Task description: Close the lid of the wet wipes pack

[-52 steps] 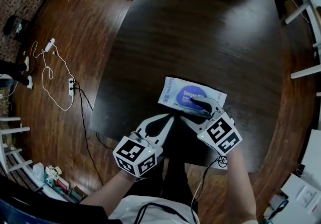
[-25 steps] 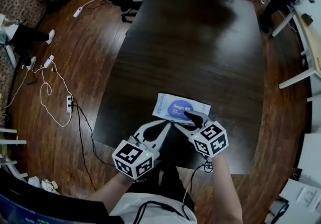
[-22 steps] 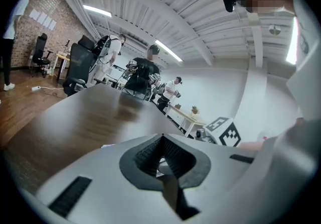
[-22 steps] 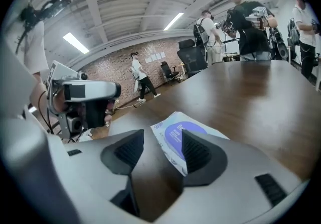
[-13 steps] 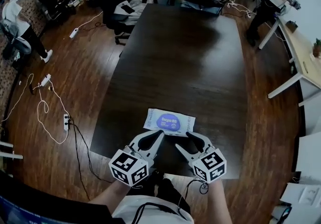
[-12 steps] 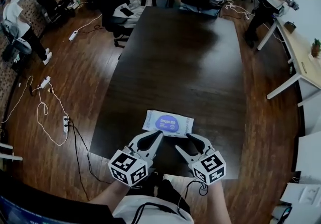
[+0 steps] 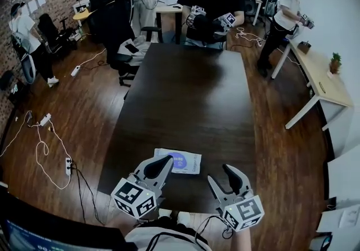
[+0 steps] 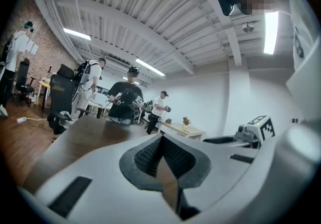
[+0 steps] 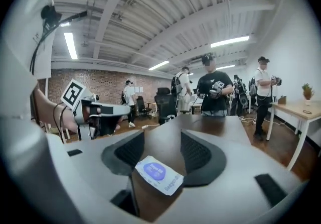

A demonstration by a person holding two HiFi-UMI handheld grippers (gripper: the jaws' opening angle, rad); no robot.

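Beside the wet wipes pack (image 7: 191,164): lid (image 7: 179,160) looks shut, closing seemingly done.
Left gripper (image 7: 167,158) jaws together, right gripper (image 7: 220,173) jaws apart, both empty; next, just withdraw.

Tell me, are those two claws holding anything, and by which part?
Nothing is held: left gripper shut empty, right gripper open, wet wipes pack lying free on the table.

Dark table (image 7: 191,103); a person (image 7: 207,2), apparently seated, at its far end.

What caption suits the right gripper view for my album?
Open right gripper at a dark wooden table, jaws framing a flat white wet wipes pack with a blue oval lid.
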